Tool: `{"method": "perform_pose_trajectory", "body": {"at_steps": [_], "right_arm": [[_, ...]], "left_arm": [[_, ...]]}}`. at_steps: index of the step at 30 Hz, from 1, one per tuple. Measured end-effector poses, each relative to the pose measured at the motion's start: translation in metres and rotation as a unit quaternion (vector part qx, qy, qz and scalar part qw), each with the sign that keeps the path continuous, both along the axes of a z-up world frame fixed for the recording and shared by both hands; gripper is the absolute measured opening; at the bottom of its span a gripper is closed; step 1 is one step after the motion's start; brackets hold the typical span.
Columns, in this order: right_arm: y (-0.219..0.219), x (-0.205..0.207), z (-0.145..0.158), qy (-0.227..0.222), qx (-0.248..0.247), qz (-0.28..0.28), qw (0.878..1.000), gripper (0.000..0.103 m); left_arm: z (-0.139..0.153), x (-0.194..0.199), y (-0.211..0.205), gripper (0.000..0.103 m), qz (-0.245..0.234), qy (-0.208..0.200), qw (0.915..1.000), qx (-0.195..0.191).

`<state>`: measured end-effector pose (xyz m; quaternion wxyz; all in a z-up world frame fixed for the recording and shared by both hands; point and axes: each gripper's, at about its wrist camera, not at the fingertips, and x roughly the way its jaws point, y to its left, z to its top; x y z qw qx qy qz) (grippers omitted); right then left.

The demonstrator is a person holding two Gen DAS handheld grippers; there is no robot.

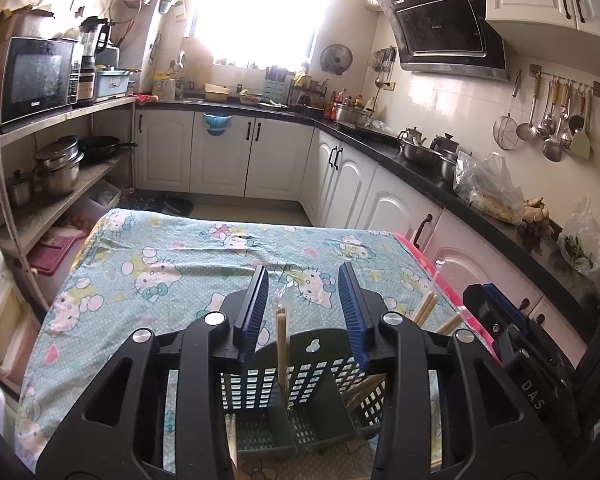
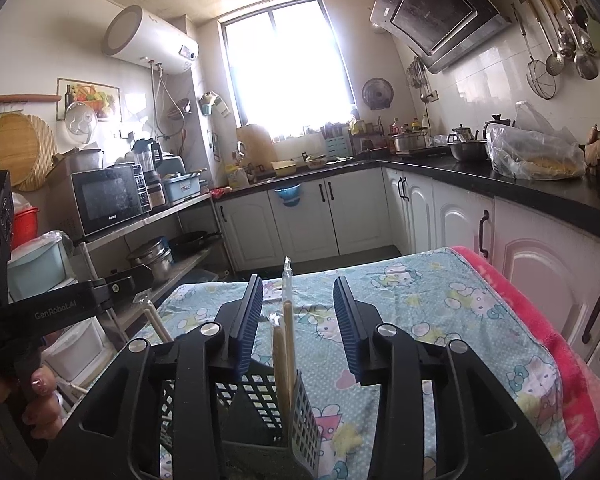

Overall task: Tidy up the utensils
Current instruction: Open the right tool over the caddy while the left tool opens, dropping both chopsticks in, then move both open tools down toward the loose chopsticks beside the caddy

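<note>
A dark green perforated utensil holder (image 1: 300, 408) stands on the table with the Hello Kitty cloth (image 1: 172, 264), right below both grippers; it also shows in the right wrist view (image 2: 268, 412). Wrapped wooden chopsticks (image 1: 281, 344) stand upright in it, and more chopsticks (image 1: 426, 307) lean at its right side. My left gripper (image 1: 303, 312) is open and empty above the holder. My right gripper (image 2: 296, 320) is open, with wrapped chopsticks (image 2: 286, 344) standing between its fingers, apart from both pads. The right gripper's body (image 1: 512, 336) shows at the right of the left wrist view.
White cabinets with a black counter (image 1: 440, 184) run along the right and back. A shelf with a microwave (image 1: 36, 76) and pots (image 1: 58, 168) stands at the left. A pink towel (image 2: 540, 320) lies under the cloth's right edge. Ladles (image 1: 552, 120) hang on the wall.
</note>
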<state>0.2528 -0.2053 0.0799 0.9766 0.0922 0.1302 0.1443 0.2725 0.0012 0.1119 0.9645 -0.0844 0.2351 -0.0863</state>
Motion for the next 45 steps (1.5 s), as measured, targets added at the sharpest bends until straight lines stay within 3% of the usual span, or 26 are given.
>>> {"method": "perform_pose_trajectory", "body": {"at_steps": [10, 29, 36, 45], "right_arm": [[-0.017, -0.002, -0.003, 0.013, 0.012, -0.006, 1.000, 0.036], [-0.039, -0.039, -0.009, 0.047, -0.004, -0.004, 0.999, 0.054], [-0.042, -0.055, -0.009, 0.049, -0.009, 0.005, 0.999, 0.055], [-0.035, -0.073, -0.012, 0.055, -0.029, 0.024, 0.998, 0.056]], "left_arm": [[-0.001, -0.004, 0.000, 0.051, -0.010, 0.007, 0.9999, -0.009], [0.011, -0.058, 0.010, 0.091, -0.039, -0.012, 0.9990, -0.019], [0.015, -0.086, 0.022, 0.092, -0.033, -0.025, 0.9990, -0.019], [-0.003, -0.102, 0.042, 0.092, -0.014, -0.003, 0.9994, -0.031]]}}
